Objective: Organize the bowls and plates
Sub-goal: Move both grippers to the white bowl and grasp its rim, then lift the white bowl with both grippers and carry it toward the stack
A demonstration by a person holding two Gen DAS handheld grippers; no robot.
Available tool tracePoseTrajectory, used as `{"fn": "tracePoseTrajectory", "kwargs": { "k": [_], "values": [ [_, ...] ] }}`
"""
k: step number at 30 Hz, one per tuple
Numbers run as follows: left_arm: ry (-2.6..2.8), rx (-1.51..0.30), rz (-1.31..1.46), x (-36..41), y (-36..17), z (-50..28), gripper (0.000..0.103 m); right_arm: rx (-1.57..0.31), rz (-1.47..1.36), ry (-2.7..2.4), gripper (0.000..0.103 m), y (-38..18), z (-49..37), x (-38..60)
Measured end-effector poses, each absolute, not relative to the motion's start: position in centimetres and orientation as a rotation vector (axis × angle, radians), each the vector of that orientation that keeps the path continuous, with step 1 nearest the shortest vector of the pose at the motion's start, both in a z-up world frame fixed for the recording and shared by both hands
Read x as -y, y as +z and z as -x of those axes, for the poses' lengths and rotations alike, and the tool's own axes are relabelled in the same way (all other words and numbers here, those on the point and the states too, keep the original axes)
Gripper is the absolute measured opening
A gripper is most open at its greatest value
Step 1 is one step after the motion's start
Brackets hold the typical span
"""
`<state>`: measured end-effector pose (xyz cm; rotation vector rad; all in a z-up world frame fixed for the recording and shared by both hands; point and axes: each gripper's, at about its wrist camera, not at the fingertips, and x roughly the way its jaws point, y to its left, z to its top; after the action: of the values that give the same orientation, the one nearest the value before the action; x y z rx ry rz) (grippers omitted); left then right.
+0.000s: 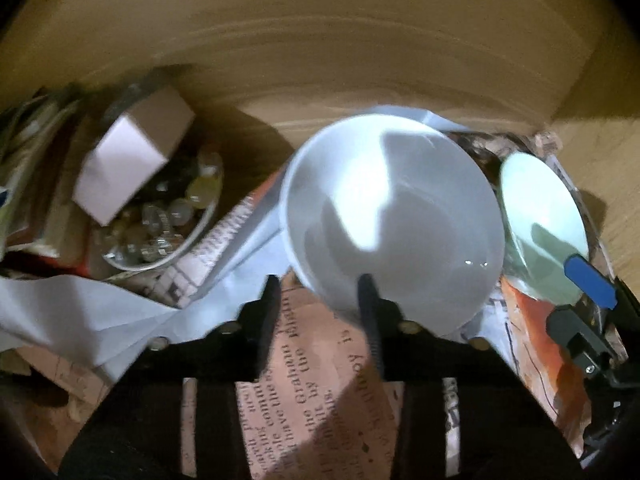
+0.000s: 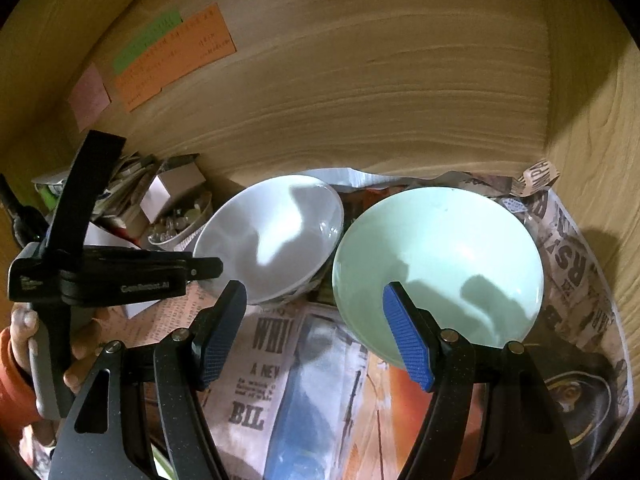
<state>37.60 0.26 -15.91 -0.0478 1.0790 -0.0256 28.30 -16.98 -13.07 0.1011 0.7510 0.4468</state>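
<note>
A white bowl (image 1: 392,216) (image 2: 272,240) and a pale green bowl (image 1: 540,208) (image 2: 440,260) stand side by side on newspaper inside a wooden cupboard, white on the left. My left gripper (image 1: 320,292) (image 2: 200,270) straddles the white bowl's near rim, one finger inside and one outside, narrowed onto the wall. My right gripper (image 2: 316,336) is open. Its right blue pad (image 2: 408,336) (image 1: 588,280) reaches over the green bowl's near rim into the bowl. Its left pad (image 2: 224,332) hangs over the paper between the bowls, touching neither.
Newspaper (image 2: 264,360) lines the shelf. At the left a small dish of glass bits (image 1: 160,240) with a white box (image 1: 132,164) sits by stacked papers. Coloured notes (image 2: 172,56) stick on the wooden back wall. A hand (image 2: 24,340) holds the left gripper.
</note>
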Motion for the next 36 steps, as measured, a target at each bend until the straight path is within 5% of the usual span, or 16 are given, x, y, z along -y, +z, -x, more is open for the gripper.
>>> {"fn": "tracePoseTrajectory", "kwargs": {
  "k": [17, 31, 36],
  "values": [
    [-0.09, -1.081, -0.17, 0.6, -16.0, -31.3, 0.027, -0.783, -0.045, 0.503, 0.062, -13.7, -27.6, 14.7],
    [-0.112, -1.067, -0.169, -0.4, -16.2, -28.4, 0.027, -0.919, 0.004, 0.573, 0.021, -16.9, -28.1, 12.2],
    [-0.103, -1.053, -0.171, -0.8, -15.8, -28.0, 0.027, -0.92, 0.024, 0.544, 0.02, -16.9, -27.9, 12.1]
  ]
}}
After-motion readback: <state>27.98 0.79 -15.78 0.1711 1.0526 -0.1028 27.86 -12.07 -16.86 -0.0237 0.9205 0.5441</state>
